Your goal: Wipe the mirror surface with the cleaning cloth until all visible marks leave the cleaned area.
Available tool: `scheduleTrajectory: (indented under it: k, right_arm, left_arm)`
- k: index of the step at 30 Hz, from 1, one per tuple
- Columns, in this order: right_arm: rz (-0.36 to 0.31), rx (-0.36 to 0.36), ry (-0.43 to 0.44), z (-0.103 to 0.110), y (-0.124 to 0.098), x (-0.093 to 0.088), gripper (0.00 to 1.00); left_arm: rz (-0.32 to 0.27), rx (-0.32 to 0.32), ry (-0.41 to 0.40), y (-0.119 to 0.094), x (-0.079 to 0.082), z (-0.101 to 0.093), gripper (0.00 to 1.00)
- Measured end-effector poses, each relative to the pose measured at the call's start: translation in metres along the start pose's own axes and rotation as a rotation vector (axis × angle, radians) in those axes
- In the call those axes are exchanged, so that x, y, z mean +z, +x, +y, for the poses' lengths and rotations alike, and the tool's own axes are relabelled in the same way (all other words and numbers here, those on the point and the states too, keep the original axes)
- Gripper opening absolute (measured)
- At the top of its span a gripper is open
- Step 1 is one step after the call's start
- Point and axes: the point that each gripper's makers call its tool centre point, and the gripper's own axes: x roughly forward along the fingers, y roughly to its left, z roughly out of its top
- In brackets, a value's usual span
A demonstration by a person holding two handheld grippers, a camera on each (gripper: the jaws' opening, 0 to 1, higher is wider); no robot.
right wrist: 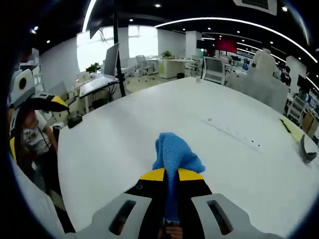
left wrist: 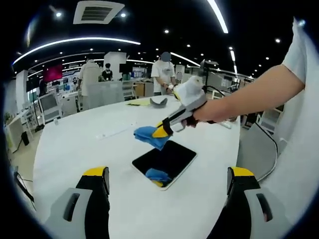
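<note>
A dark rectangular mirror lies flat on the white table, a little beyond my left gripper, which is open with nothing between its yellow-tipped jaws. My right gripper comes in from the right, held by a person's hand, and is shut on a blue cleaning cloth just above the mirror's far edge. The cloth's reflection shows in the glass. In the right gripper view the blue cleaning cloth sticks up from between the closed jaws of my right gripper, with the white table beyond.
A grey object and a yellow item lie at the table's far side. A power strip lies to the left of the mirror. Several people stand beyond the table. The grey object sits at the table's right.
</note>
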Motion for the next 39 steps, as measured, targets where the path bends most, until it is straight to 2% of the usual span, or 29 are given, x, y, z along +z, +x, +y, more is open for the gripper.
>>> scheduleTrajectory:
  k: [20, 34, 39]
  right_arm:
    - [0.007, 0.013, 0.016, 0.001, 0.022, 0.010, 0.03]
    - [0.045, 0.041, 0.009, 0.005, 0.048, 0.001, 0.03]
    - [0.082, 0.041, -0.001, 0.004, 0.059, -0.011, 0.03]
  left_arm:
    - [-0.009, -0.022, 0.016, -0.003, 0.000, -0.003, 0.99]
    - [-0.010, -0.021, 0.014, -0.002, -0.007, -0.009, 0.99]
    - [0.010, -0.036, 0.017, 0.000, -0.015, -0.014, 0.99]
